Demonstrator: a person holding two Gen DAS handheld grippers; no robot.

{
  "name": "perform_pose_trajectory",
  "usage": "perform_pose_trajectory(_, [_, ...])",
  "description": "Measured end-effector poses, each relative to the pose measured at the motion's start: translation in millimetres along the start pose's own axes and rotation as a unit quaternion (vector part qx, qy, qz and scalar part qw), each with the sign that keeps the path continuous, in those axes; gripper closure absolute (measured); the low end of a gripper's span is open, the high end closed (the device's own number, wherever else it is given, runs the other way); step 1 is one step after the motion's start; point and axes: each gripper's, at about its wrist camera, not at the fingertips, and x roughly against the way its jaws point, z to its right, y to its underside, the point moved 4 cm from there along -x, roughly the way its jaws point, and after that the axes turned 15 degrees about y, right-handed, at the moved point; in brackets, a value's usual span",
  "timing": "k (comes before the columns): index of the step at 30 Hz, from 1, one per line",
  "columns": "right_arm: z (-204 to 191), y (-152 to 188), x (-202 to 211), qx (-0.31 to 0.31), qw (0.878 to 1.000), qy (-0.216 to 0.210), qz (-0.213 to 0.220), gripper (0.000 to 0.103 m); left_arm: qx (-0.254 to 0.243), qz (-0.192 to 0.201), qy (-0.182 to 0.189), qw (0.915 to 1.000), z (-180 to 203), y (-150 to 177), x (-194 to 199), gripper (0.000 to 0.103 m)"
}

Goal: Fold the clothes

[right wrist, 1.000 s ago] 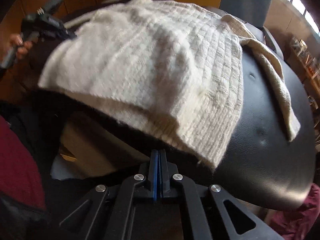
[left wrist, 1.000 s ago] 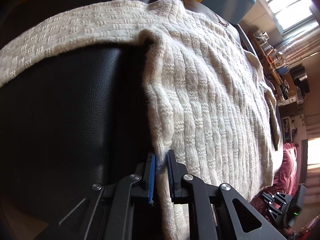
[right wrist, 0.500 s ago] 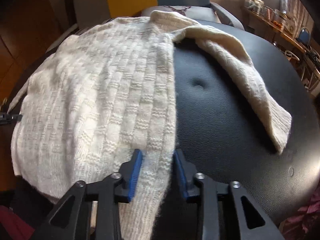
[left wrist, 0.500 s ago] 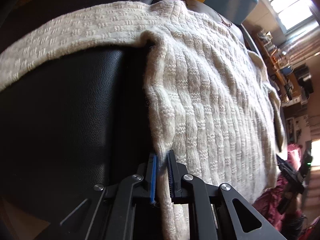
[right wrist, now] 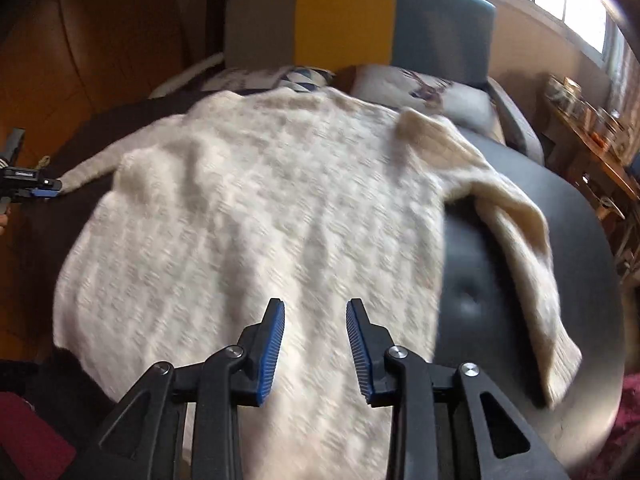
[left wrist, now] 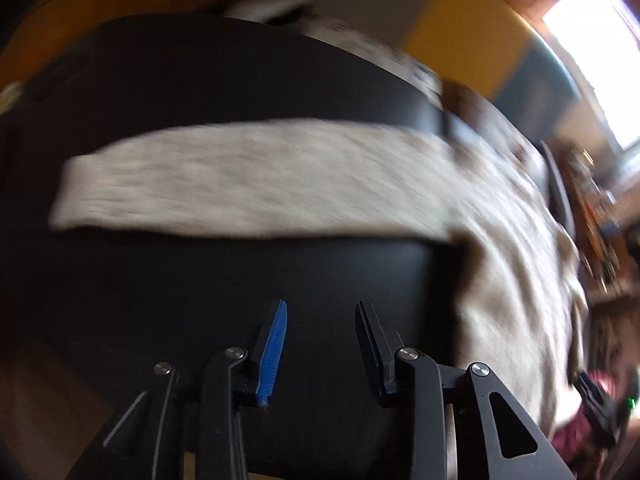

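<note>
A cream knitted sweater (right wrist: pixel 280 200) lies spread flat on a round black leather surface (right wrist: pixel 500 280). Its right sleeve (right wrist: pixel 520 260) runs down toward the near edge. My right gripper (right wrist: pixel 315 308) is open just above the sweater's hem, with nothing between its fingers. In the blurred left wrist view my left gripper (left wrist: pixel 320 308) is open over bare black leather (left wrist: pixel 200 300). The left sleeve (left wrist: pixel 240 184) stretches across ahead of it and the sweater body (left wrist: pixel 520 280) lies to its right. The right wrist view shows the left gripper (right wrist: pixel 32 190) beside the left sleeve's cuff (right wrist: pixel 76 174).
An armchair with a grey, yellow and blue back (right wrist: pixel 340 12) and patterned cushions (right wrist: pixel 432 92) stands behind the leather surface. A shelf with jars (right wrist: pixel 592 128) runs along the right wall under windows. Dark red fabric (right wrist: pixel 28 432) sits at the lower left.
My left gripper let go of the sweater's side edge, opened and swung left toward the sleeve. My right gripper opened and moved from the hem's right corner to over the hem's middle.
</note>
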Motion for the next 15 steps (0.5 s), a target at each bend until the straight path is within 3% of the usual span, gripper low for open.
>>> perform_pose_trajectory(2, [-39, -36, -18, 0.027, 0.999, -0.036, 0.007, 0.071, 0.03, 0.033, -0.05, 0.9978, -48, -21, 21, 0.066])
perform_pose_trajectory(6, [-97, -98, -49, 0.074, 0.992, -0.102, 0.016, 0.071, 0.076, 0.063, -0.125, 0.9873, -129, -52, 49, 0.063])
perform_pose_trajectory(10, [-116, -165, -95, 0.074, 0.989, -0.131, 0.012, 0.07, 0.089, 0.05, -0.112, 0.9884, -173, -70, 46, 0.053])
perform_pose_trajectory(15, [-107, -220, -136, 0.042, 0.99, -0.132, 0.001, 0.069, 0.058, 0.006, -0.087, 0.9945, -172, -74, 10, 0.045])
